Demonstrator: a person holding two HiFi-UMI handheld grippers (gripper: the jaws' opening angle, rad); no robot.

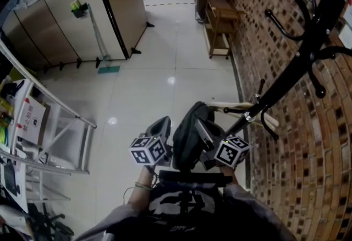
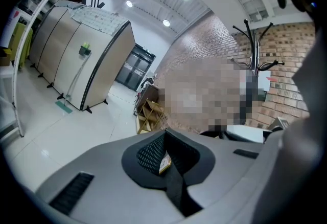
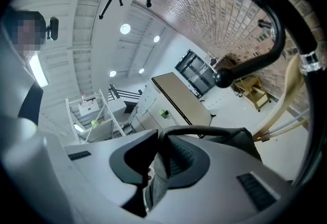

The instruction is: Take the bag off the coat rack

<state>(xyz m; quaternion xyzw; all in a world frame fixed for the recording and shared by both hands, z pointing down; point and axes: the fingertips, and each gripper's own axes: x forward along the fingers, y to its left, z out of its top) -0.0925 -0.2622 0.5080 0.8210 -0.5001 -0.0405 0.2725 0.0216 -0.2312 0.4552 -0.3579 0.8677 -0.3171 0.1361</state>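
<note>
A dark grey bag (image 1: pixel 187 136) hangs low in front of me, just left of the black coat rack (image 1: pixel 300 53). My right gripper (image 1: pixel 204 134) is shut on the bag's grey strap (image 3: pixel 159 166). The strap loops up from the jaws to the bag's body (image 3: pixel 240 138). A knob-tipped rack hook (image 3: pixel 225 77) curves above the strap, with a gap between them. My left gripper (image 1: pixel 163 123) is beside the bag on its left, its jaws shut with nothing between them in the left gripper view.
A brick wall (image 1: pixel 308 157) runs along the right behind the rack. Pale wooden bars (image 1: pixel 242 107) sit at the rack's foot. A wooden shelf (image 1: pixel 220 25) stands further along the wall. Beige partitions (image 1: pixel 82 14) and a white metal frame (image 1: pixel 60 124) are on the left.
</note>
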